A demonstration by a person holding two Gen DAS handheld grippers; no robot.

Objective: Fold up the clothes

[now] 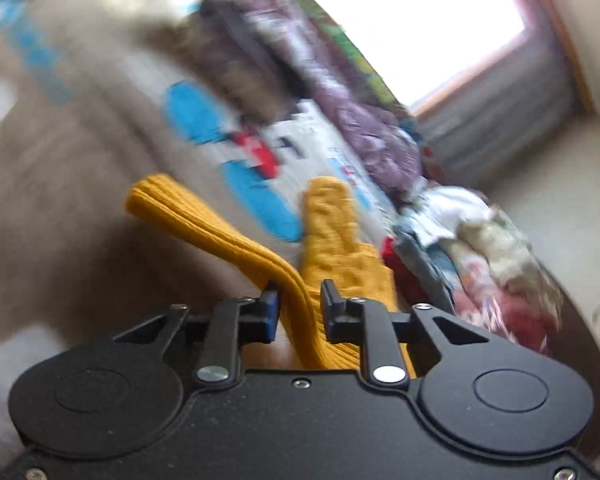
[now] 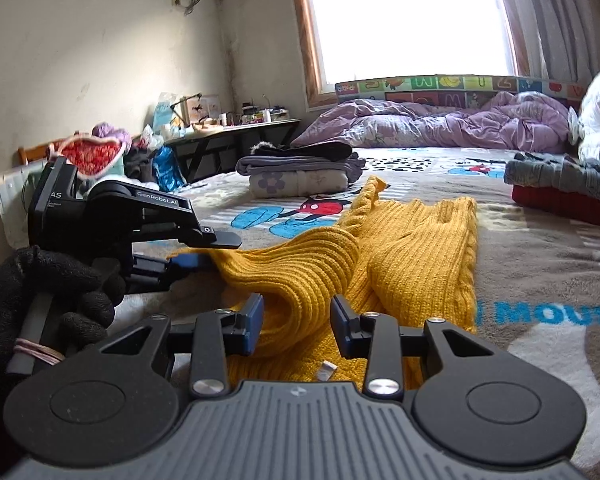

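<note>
A: Locate the garment relative to each tool.

B: The yellow knit sweater (image 2: 400,256) lies on the cartoon-print blanket (image 2: 540,264) directly ahead of the right gripper (image 2: 297,322). A raised fold of the knit passes between that gripper's blue-padded fingers (image 2: 254,318). To its left, the left gripper (image 2: 204,250) meets the sweater's near left edge.

A: State of the right gripper?

B: Partly open. The fold sits in the gap, but whether the pads press on it cannot be told.

A: And the left gripper?

B: In its own view the left gripper (image 1: 300,300) is rolled and the scene is blurred. A ribbed band of the sweater (image 1: 220,236) runs between the fingers (image 1: 270,312), touching the left one, with a gap on the right side. In the right wrist view its fingers lie either side of the sweater's edge, close together; a firm pinch cannot be confirmed.

A: What holds the left tool?

B: A hand in a black glove (image 2: 52,288), at the lower left of the right gripper.

A: Surroundings?

B: Ahead and left of the right gripper, a folded stack of clothes (image 2: 300,172); ahead and right, a second pile (image 2: 560,188); beyond, a purple quilt (image 2: 440,124) under the window (image 2: 408,20).
</note>
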